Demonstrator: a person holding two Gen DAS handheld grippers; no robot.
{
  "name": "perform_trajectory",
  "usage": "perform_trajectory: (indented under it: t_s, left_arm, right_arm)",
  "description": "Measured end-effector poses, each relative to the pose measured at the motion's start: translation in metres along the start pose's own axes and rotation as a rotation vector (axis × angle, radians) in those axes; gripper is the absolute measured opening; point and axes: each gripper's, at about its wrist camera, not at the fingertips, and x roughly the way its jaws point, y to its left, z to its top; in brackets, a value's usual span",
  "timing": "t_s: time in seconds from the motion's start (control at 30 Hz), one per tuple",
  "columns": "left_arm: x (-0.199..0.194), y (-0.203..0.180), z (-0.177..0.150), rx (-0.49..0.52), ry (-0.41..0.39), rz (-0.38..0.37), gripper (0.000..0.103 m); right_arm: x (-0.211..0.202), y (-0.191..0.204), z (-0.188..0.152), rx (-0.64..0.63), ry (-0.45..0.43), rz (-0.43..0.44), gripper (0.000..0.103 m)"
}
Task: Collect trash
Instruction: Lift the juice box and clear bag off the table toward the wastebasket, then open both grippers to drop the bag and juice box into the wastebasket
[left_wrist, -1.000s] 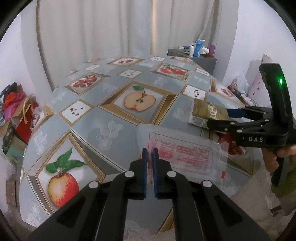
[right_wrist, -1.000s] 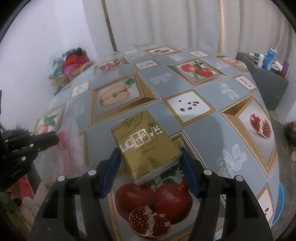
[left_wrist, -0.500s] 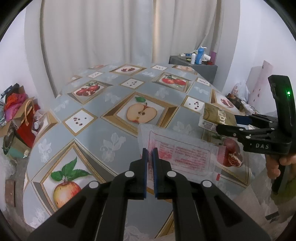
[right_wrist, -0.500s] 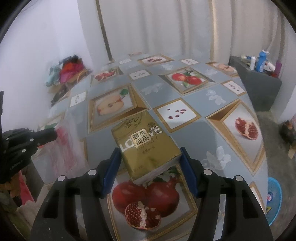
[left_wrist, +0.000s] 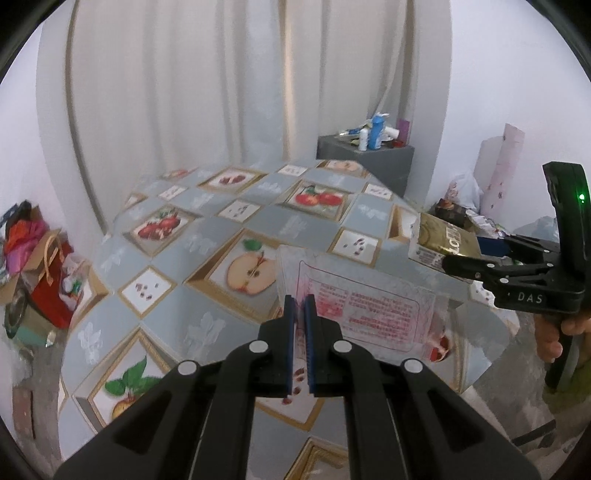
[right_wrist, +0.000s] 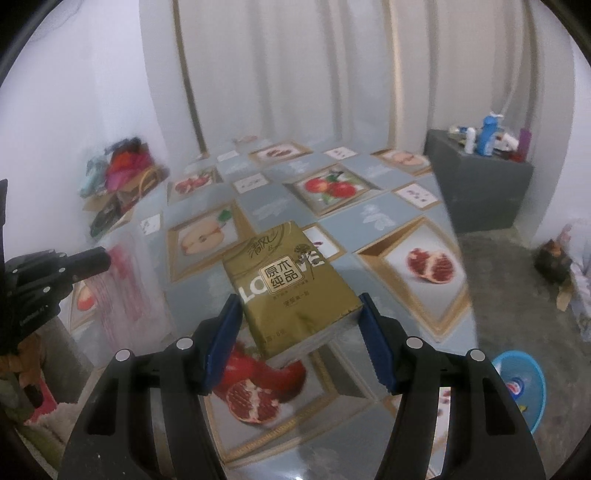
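Observation:
My left gripper (left_wrist: 299, 308) is shut on the near edge of a clear plastic wrapper (left_wrist: 369, 314) with red print, which hangs above the fruit-patterned tablecloth (left_wrist: 221, 236). The same wrapper (right_wrist: 122, 280) shows blurred at the left of the right wrist view, beside the left gripper (right_wrist: 99, 260). My right gripper (right_wrist: 297, 321) is shut on a gold tissue pack (right_wrist: 284, 280), its blue pads pressing both sides and the pack lifted off the table. In the left wrist view that gold pack (left_wrist: 443, 240) sticks out of the right gripper (left_wrist: 458, 254) at the right edge, where a hand holds the handle.
A grey cabinet (right_wrist: 476, 192) with bottles stands at the back right by white curtains. Bags and boxes (left_wrist: 33, 266) are piled on the floor at the left. A blue basin (right_wrist: 521, 387) sits on the floor at the right, with clutter (left_wrist: 465, 214) against the right wall.
Both grippers have risen with their loads: the wrapper and the gold pack have come off the tablecloth. The table now looks lower and farther in both views.

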Motion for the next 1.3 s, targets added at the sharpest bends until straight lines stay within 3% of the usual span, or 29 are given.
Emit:
perform_trajectory:
  t_s: [0.3, 0.73, 1.07, 1.3]
  left_arm:
    - [0.001, -0.044, 0.024, 0.091, -0.038, -0.071, 0.005]
    - [0.035, -0.168, 0.080, 0.319, -0.088, -0.266, 0.005]
    - [0.094, -0.293, 0.111, 0.502, -0.044, -0.427, 0.005]
    - [0.163, -0.375, 0.110, 0.644, 0.075, -0.458, 0.005]
  right_arm:
    - [-0.039, -0.034, -0.016, 0.072, -0.054, -0.080, 0.060]
    - [-0.092, -0.127, -0.059, 0.271, -0.095, -0.259, 0.060]
    - [-0.117, -0.218, -0.101, 0.507, -0.092, -0.452, 0.060]
    - [-0.100, -0.274, -0.131, 0.679, -0.043, -0.522, 0.060]
